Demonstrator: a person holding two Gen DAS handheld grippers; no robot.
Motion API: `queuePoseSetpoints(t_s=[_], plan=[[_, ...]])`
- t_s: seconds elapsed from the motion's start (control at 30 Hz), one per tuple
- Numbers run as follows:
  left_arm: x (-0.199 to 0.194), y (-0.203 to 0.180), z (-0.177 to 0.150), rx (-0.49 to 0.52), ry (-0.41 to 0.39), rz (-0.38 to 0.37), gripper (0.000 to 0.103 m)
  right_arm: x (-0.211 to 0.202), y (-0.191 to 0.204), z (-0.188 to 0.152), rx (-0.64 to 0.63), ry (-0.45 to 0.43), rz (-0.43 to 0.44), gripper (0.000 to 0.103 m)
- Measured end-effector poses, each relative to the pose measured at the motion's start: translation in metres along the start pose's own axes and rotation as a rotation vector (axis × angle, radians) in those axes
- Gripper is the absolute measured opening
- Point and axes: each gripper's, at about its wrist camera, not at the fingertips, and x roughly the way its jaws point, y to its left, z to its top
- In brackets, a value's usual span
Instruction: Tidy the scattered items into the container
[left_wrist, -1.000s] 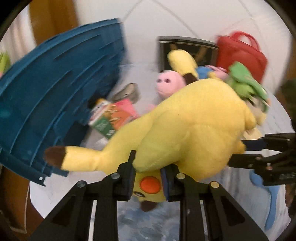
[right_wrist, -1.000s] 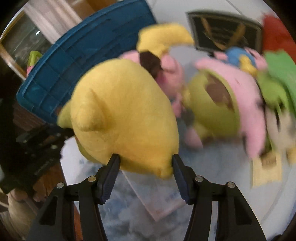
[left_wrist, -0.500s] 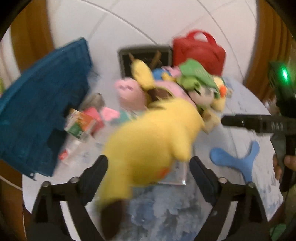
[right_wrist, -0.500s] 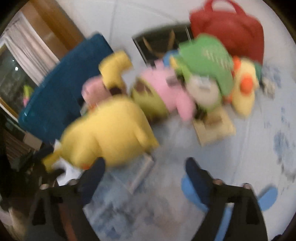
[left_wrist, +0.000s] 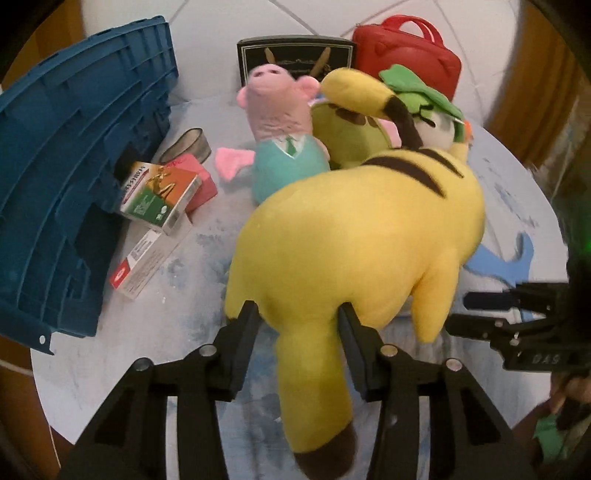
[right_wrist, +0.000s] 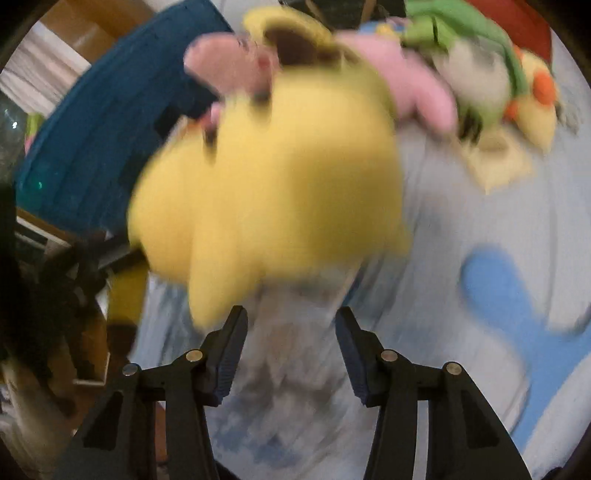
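A big yellow plush (left_wrist: 351, 240) with brown stripes lies on the round pale table (left_wrist: 166, 332). Its brown-tipped ear runs back between the fingers of my left gripper (left_wrist: 297, 314), whose jaws are closing around it; a sliver of table still shows beside the ear. The blue crate (left_wrist: 74, 147) stands tipped at the table's left edge. The right wrist view is blurred: my right gripper (right_wrist: 288, 314) is closing with nothing between its fingers, just below the yellow plush (right_wrist: 266, 177). From the left wrist view the right gripper (left_wrist: 461, 312) sits beside the plush's foot.
Behind the yellow plush lie a pink pig plush (left_wrist: 280, 110) and a green-capped plush (left_wrist: 417, 88). Small boxes (left_wrist: 159, 192) and a tape roll (left_wrist: 184, 147) lie by the crate. A red bag (left_wrist: 406, 55) and a black box (left_wrist: 295, 55) stand at the back. A blue flat toy (right_wrist: 509, 302) lies right.
Both grippers had the yellow plush pinched and lifted, then opened wide and it dropped onto the table. Now both stand narrower, the left around the plush's ear.
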Motion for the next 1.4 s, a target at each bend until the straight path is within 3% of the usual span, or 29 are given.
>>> queuePoseSetpoints(t_s=[0.07, 0.1, 0.3, 0.37, 0.4, 0.5, 0.53, 0.57, 0.8, 0.83, 0.87, 0.9, 0.97, 1.0, 1.07, 1.23, 1.3, 1.4], plan=[[-0.002, 0.003, -0.005, 0.018, 0.002, 0.008, 0.077, -0.002, -0.007, -0.012, 0.071, -0.013, 0.011, 0.05], [-0.004, 0.005, -0.008, 0.016, -0.004, 0.002, 0.081, -0.01, -0.008, -0.014, 0.082, -0.029, 0.001, 0.05], [0.001, 0.001, -0.019, 0.002, 0.016, -0.024, 0.081, -0.069, -0.004, -0.001, 0.09, -0.182, -0.038, 0.066], [0.005, -0.003, -0.026, -0.007, 0.027, -0.034, 0.084, -0.078, 0.0, 0.015, 0.07, -0.221, -0.051, 0.092], [0.006, -0.004, -0.029, -0.012, 0.031, -0.036, 0.086, -0.079, 0.002, 0.024, 0.058, -0.233, -0.061, 0.095], [0.006, -0.009, -0.038, -0.02, 0.031, -0.034, 0.086, -0.075, 0.002, 0.039, 0.034, -0.24, -0.09, 0.089], [0.007, -0.011, -0.04, -0.02, 0.034, -0.03, 0.086, -0.073, 0.003, 0.043, 0.026, -0.242, -0.097, 0.076], [0.008, -0.013, -0.043, -0.02, 0.037, -0.026, 0.086, -0.071, 0.003, 0.046, 0.009, -0.241, -0.104, 0.071], [0.017, -0.028, -0.069, -0.02, 0.065, 0.046, 0.086, -0.037, -0.008, 0.055, -0.03, -0.217, -0.08, 0.068], [0.022, -0.031, -0.074, -0.023, 0.074, 0.066, 0.084, -0.036, -0.009, 0.054, -0.036, -0.216, -0.07, 0.06], [0.026, -0.032, -0.077, -0.038, 0.078, 0.072, 0.075, -0.034, -0.01, 0.053, -0.041, -0.209, -0.046, 0.052], [0.029, -0.032, -0.079, -0.062, 0.079, 0.056, 0.069, -0.034, -0.01, 0.052, -0.042, -0.206, -0.039, 0.052], [0.033, -0.031, -0.079, -0.111, 0.075, 0.025, 0.039, -0.035, -0.015, 0.048, -0.043, -0.207, -0.017, 0.052], [0.033, -0.033, -0.077, -0.128, 0.064, 0.03, 0.032, -0.036, -0.015, 0.048, -0.045, -0.211, -0.012, 0.051], [0.032, -0.038, -0.072, -0.14, 0.034, 0.056, 0.031, -0.044, -0.013, 0.046, -0.071, -0.239, -0.011, 0.031], [0.037, -0.035, -0.059, -0.169, -0.021, 0.098, 0.031, -0.042, -0.018, 0.059, -0.081, -0.257, 0.012, 0.03], [0.042, -0.031, -0.056, -0.175, -0.036, 0.129, 0.031, -0.043, -0.023, 0.065, -0.058, -0.302, 0.05, 0.031], [0.045, -0.027, -0.054, -0.184, -0.06, 0.135, 0.031, -0.038, -0.028, 0.073, -0.042, -0.341, 0.104, 0.056]])
